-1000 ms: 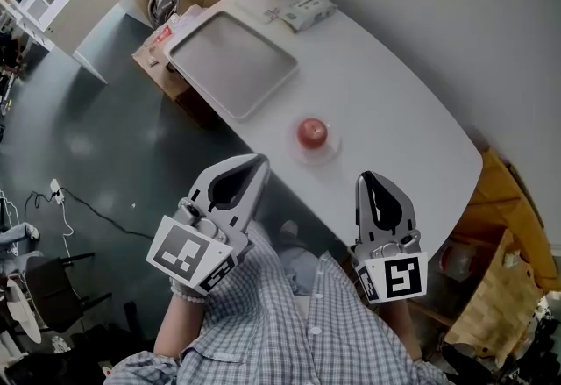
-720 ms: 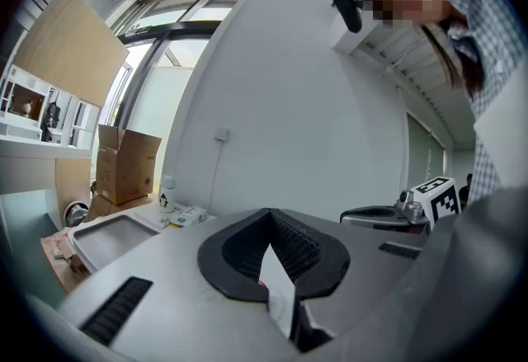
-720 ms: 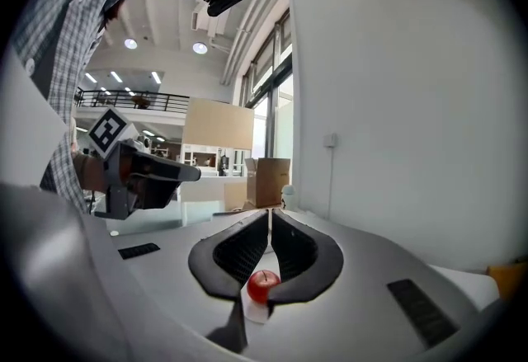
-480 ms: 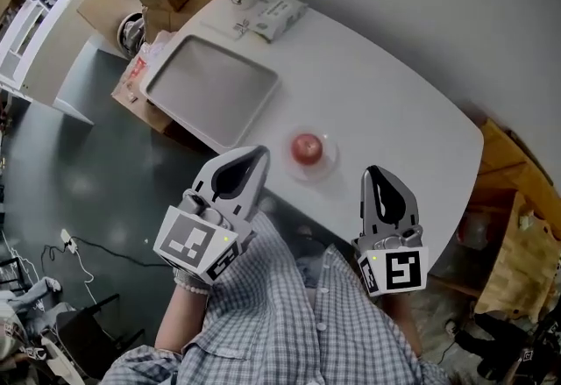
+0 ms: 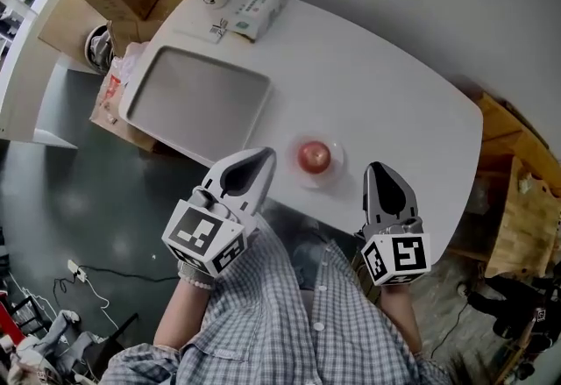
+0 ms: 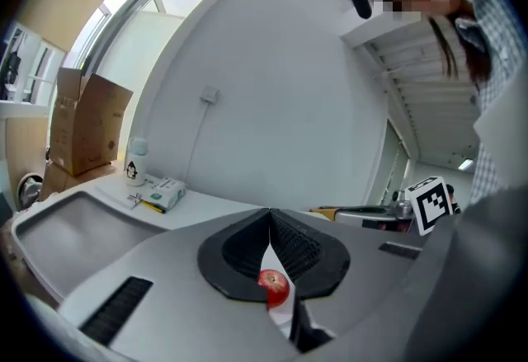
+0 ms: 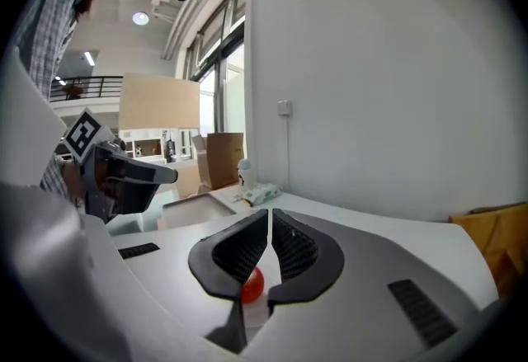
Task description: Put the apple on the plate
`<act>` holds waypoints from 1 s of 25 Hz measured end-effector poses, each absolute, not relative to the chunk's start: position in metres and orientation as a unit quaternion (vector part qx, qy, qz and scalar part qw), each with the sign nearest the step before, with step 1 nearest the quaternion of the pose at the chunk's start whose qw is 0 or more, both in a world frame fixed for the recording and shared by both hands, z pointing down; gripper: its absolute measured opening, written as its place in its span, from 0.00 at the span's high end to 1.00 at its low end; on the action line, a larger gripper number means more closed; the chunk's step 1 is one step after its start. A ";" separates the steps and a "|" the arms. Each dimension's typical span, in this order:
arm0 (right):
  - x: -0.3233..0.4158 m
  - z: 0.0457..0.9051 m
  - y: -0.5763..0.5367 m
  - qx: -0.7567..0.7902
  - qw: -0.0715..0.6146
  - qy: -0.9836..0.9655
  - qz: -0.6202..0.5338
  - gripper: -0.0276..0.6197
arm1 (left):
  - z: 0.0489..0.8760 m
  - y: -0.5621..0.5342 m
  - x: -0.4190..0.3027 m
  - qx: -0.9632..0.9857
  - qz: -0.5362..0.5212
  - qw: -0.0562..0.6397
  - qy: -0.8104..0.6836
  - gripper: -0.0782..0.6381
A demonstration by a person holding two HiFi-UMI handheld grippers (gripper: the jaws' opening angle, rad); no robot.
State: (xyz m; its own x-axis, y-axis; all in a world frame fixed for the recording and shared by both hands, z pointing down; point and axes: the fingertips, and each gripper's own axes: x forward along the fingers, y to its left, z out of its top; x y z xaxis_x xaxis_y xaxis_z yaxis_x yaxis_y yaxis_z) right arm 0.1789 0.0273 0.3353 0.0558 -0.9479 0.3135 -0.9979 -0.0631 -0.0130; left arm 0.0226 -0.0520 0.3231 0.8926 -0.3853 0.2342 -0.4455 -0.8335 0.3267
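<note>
The apple (image 5: 314,157) is seen on the plate (image 5: 336,162) near the table's (image 5: 394,103) front edge; the left gripper (image 5: 261,159) and right gripper (image 5: 379,171) are held either side, untouching; a tray (image 5: 197,103) lies leftward.

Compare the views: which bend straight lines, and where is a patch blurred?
Both gripper views are fisheye, corners dark, lines on the wall bowed; the left gripper view has a mosaic patch upper right; the head view is sharp, evenly lit.

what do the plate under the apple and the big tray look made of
The plate: probably clear glass or plastic, glossy; the white table shows through it. The tray: likely plastic, matte grey; even dull surface, rounded moulded corners.
</note>
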 end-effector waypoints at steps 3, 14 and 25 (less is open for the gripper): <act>0.180 0.349 0.021 0.729 0.113 -0.660 0.142 0.91 | 0.346 -0.065 0.020 0.948 0.101 0.220 -0.207 0.88; 0.188 0.423 0.020 0.713 0.142 -0.630 0.272 0.91 | 0.426 -0.068 0.038 0.913 0.203 0.300 -0.186 0.88; 0.193 0.490 0.027 0.675 0.088 -0.612 0.403 0.81 | 0.493 -0.048 0.048 0.874 0.276 0.361 -0.173 0.76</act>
State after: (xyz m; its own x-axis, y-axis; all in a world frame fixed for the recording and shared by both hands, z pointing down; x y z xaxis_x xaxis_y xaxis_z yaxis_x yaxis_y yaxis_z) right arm 0.1927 0.0273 0.4895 -0.0737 -0.7551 0.6515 -0.8966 -0.2358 -0.3748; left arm 0.0477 -0.0484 0.4928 0.7878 -0.1027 0.6073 -0.5012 -0.6799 0.5352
